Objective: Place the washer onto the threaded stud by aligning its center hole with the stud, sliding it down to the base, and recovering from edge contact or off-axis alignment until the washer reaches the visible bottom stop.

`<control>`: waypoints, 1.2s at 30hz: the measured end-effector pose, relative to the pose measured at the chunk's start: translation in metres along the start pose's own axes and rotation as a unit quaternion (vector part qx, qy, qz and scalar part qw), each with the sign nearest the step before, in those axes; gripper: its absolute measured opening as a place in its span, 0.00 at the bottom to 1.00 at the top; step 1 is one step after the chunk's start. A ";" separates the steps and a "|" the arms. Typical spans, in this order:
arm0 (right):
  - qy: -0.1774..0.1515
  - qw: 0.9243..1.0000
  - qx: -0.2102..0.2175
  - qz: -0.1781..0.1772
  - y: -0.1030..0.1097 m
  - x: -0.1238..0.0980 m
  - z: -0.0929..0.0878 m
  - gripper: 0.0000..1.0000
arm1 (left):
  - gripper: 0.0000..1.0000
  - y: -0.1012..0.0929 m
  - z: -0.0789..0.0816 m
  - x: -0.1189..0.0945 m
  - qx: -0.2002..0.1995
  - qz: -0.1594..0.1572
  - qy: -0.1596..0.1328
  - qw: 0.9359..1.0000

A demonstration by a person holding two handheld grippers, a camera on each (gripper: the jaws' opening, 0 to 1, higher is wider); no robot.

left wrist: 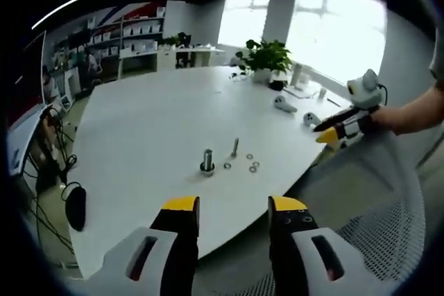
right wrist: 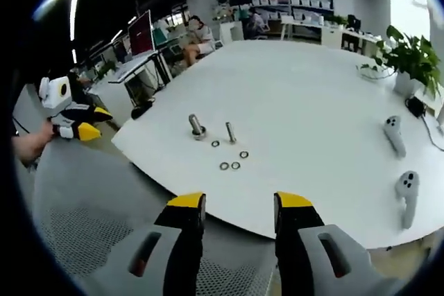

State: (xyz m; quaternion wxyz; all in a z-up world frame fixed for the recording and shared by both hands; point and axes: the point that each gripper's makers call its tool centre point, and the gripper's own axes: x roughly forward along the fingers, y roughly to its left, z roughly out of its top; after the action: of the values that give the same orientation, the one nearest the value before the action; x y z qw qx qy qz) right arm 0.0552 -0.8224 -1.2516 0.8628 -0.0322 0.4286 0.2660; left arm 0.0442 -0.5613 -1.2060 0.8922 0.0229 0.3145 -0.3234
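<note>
Washers (right wrist: 229,157) perhaps four beside stud (right wrist: 230,132)

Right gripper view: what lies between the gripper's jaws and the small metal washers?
Only bare white table and its near edge separate the right gripper from the washers.

White table (right wrist: 298,81) bears two studs (right wrist: 197,127), loose washers (right wrist: 229,166) (four), controllers (right wrist: 393,134), potted plant (right wrist: 411,60).
</note>
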 end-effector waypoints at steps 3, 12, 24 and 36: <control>0.024 0.999 -0.030 0.012 0.000 0.003 -0.003 0.42 | 0.39 0.001 -0.001 0.000 0.001 0.002 0.002 1.000; 0.037 0.997 -0.069 0.002 -0.029 0.024 0.028 0.42 | 0.41 0.006 -0.003 0.000 -0.003 0.016 0.006 1.000; 0.063 0.990 -0.124 0.009 -0.031 0.076 0.053 0.41 | 0.40 0.005 -0.008 0.001 0.010 0.018 0.022 1.000; 0.110 0.977 -0.176 0.057 0.000 0.119 0.029 0.32 | 0.37 0.005 -0.008 0.001 0.004 0.014 0.021 1.000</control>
State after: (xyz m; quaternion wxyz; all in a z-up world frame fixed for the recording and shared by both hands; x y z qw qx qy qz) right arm 0.1347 -0.7634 -1.3231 0.7749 -0.1875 0.4684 0.3809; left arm 0.0435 -0.5556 -1.2136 0.8900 0.0375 0.3313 -0.3111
